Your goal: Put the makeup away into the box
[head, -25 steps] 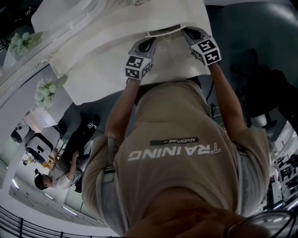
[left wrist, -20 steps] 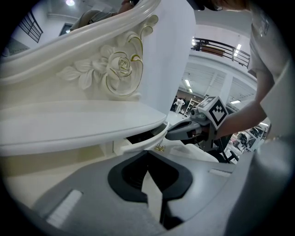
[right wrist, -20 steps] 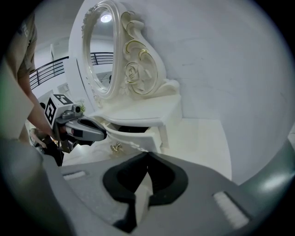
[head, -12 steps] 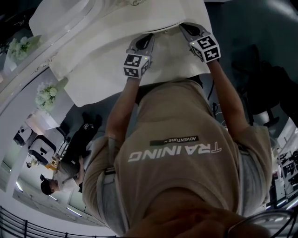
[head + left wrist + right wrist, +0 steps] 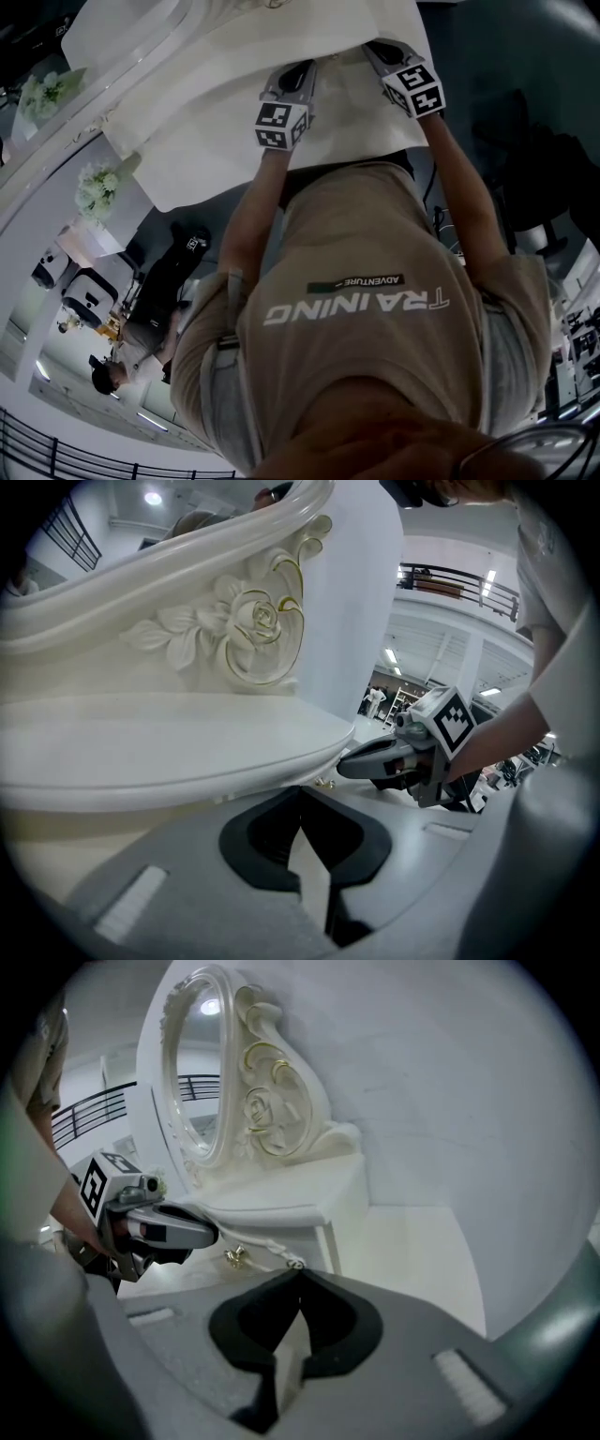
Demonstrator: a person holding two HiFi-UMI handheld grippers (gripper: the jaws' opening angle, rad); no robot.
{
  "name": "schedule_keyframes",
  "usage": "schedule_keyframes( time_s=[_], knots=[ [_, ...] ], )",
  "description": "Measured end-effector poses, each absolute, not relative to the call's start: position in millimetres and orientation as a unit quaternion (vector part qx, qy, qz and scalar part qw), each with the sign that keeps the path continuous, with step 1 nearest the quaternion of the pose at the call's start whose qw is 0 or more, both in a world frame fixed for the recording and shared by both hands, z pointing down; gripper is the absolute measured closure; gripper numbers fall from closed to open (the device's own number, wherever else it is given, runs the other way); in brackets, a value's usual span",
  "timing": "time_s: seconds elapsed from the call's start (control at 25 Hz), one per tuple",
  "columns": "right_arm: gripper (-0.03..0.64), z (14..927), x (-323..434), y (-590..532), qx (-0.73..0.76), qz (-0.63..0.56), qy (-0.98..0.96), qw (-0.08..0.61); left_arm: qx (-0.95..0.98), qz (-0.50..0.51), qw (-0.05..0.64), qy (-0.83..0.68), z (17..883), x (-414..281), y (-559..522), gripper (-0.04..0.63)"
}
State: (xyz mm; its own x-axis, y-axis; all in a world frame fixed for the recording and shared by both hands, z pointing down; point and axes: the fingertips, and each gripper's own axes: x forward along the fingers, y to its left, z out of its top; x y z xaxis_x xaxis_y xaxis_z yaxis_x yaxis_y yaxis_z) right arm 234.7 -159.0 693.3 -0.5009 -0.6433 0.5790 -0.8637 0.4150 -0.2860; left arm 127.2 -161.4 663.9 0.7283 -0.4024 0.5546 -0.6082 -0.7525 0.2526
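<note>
My left gripper and right gripper are both pinched closed, empty, tips flanking the gold drawer knob just under the vanity top's near edge.

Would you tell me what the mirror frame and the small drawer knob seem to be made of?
Mirror frame: probably painted wood or moulded resin; glossy white, with gilt lines on its carving. Drawer knob: apparently metal, from its shiny brass-gold colour.

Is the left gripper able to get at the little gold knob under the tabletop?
Probably yes: the gold knob sits just past the left gripper with nothing between, though its jaws are shut.
</note>
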Motion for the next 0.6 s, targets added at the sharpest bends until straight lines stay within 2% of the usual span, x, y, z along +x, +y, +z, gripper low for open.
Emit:
schedule_keyframes(
  time_s=[0.6],
  knots=[
    [0.614, 695.0, 230.7, -155.9, 0.477, 0.264, -0.812, 0.208, 0.897, 0.242, 0.224, -0.296, 657.0, 117.2, -157.5, 0.588]
  ],
)
